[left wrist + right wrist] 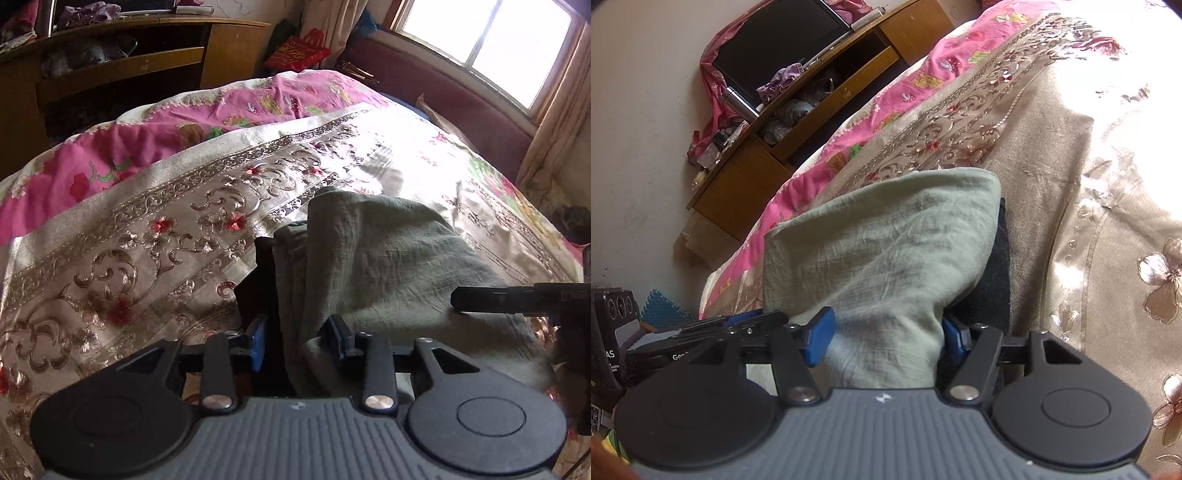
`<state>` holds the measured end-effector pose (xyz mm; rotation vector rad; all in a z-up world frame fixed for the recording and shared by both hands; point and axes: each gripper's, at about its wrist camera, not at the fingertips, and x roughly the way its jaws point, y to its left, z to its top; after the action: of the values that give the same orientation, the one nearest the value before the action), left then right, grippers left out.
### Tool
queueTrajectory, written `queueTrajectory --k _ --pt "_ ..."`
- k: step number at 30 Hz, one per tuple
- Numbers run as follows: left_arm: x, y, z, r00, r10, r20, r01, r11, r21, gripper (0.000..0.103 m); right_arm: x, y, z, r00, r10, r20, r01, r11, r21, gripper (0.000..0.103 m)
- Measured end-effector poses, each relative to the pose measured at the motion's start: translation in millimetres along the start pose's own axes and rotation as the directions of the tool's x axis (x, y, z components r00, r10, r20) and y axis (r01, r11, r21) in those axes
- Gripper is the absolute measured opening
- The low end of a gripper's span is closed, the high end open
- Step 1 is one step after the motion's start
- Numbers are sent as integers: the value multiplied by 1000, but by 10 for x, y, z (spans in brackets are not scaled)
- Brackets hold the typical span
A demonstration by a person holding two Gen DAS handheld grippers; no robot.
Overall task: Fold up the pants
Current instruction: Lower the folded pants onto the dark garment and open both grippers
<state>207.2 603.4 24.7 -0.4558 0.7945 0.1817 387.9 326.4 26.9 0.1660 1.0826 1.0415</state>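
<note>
With the left gripper (301, 343) and right gripper (884, 338) each clamped on a bunch of the grey-green pants (882, 251), which drape ahead of the fingers onto the embroidered bedspread (129, 236), carry both held edges forward level and lower them together so the layers align. The pads' contact, the dark layer (995, 284) beneath and the full garment outline are hidden or indistinct.

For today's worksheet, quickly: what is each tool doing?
Left tool: closed on the green pants.
Right tool: closed on the same pants.
</note>
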Motion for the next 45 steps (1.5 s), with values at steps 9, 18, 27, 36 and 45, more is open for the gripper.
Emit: queueTrajectory --k 9,18,27,36,45 --pt "194 -76 -47 998 -34 -51 33 999 -13 53 74 40 41 1000 7 22 -8 1000 19 50" --pt "-41 -157 -22 1000 -4 21 3 998 64 31 -30 142 115 996 46 83 -48 999 21 13" --pt "-228 -118 27 997 47 63 -52 996 76 44 -83 9 125 995 -92 34 92 996 9 41" --pt "-164 -354 456 971 16 238 -48 991 127 44 -195 372 225 934 -279 225 313 940 -132 41" --pt "390 -328 262 968 195 161 -224 956 189 55 -255 426 125 921 -253 295 317 928 -194 41"
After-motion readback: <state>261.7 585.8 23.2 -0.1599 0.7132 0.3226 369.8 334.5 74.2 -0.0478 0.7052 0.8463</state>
